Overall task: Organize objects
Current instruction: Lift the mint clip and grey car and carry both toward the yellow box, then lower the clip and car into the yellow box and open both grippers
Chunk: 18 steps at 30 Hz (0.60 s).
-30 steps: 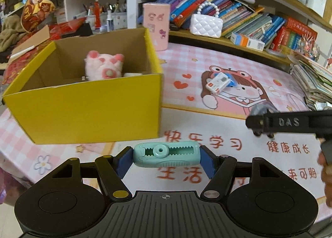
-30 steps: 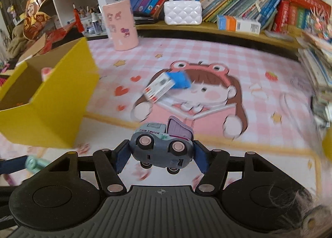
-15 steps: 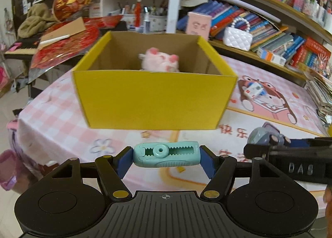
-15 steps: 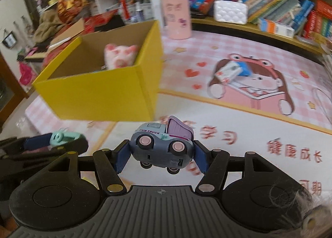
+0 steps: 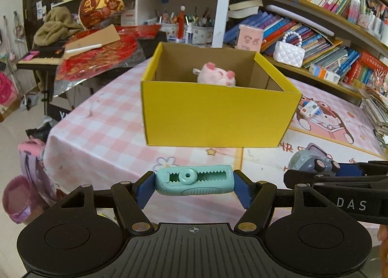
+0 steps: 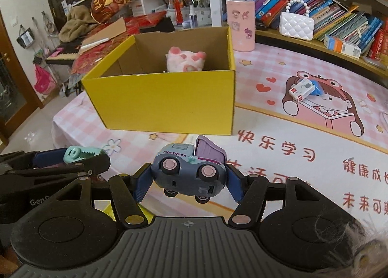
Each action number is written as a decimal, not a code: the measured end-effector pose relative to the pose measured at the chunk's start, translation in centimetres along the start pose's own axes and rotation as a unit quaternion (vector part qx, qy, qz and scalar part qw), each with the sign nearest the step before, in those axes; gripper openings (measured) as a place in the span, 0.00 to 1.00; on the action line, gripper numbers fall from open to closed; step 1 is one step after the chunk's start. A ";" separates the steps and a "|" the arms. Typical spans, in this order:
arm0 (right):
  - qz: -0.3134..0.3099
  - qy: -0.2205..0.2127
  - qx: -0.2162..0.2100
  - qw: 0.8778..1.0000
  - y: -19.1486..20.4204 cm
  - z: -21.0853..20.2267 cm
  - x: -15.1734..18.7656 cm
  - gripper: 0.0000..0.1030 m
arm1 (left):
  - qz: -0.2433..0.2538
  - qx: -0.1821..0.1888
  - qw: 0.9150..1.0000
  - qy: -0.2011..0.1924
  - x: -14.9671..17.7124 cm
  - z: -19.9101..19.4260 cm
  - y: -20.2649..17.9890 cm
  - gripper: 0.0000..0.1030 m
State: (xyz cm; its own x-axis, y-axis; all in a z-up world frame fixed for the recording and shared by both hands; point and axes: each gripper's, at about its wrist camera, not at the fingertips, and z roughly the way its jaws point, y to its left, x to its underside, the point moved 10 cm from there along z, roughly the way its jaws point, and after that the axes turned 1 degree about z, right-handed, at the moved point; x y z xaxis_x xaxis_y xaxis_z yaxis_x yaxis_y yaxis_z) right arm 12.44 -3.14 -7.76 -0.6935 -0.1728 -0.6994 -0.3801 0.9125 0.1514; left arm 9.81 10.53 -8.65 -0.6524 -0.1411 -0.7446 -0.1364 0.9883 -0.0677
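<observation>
My left gripper (image 5: 194, 182) is shut on a teal toothed clip-like tool (image 5: 194, 179), held above the table in front of the yellow cardboard box (image 5: 215, 118). My right gripper (image 6: 189, 176) is shut on a grey-blue toy truck (image 6: 189, 171) with a purple flap, also in front of the box (image 6: 169, 103). A pink plush toy (image 5: 215, 75) sits inside the box, and it also shows in the right wrist view (image 6: 185, 61). Each gripper shows in the other's view: the right with the truck (image 5: 312, 162), the left with the teal tool (image 6: 80, 154).
A small white and blue box (image 6: 305, 89) lies on the pink cartoon tablecloth (image 6: 303, 147) at the right. A pink cylinder (image 6: 240, 26) and white purse (image 6: 295, 23) stand behind the box by the bookshelves. The table's left edge (image 5: 51, 137) drops to the floor.
Both grippers have drawn back and swung left, so the yellow box now sits farther off and centred ahead. Both still hold their objects.
</observation>
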 end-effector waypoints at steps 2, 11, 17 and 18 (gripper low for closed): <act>0.004 -0.006 0.002 1.000 0.7 -0.3 0.1 0.59 | 0.000 0.000 1.000 -0.005 -0.1 -0.4 0.7 0.67; 0.008 -0.026 0.025 0.999 2.0 -1.3 -0.4 0.59 | 0.001 0.007 0.999 -0.039 -1.8 -2.2 2.5 0.67; -0.002 -0.047 0.040 0.998 1.5 -1.6 -2.7 0.59 | -0.015 0.010 0.997 -0.072 -4.2 -2.2 3.2 0.67; -0.005 -0.052 0.040 0.998 1.3 -1.6 -3.1 0.59 | -0.017 0.009 0.997 -0.077 -4.8 -2.0 3.3 0.67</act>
State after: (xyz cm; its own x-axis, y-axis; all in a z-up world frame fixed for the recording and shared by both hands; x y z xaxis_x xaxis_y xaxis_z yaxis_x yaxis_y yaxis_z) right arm 13.13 -1.97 -4.25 -0.6211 -0.1457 -0.7701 -0.3334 0.9384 0.0913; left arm 10.97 14.32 -3.94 -0.5252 -0.1658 -0.8347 -0.1424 0.9841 -0.1059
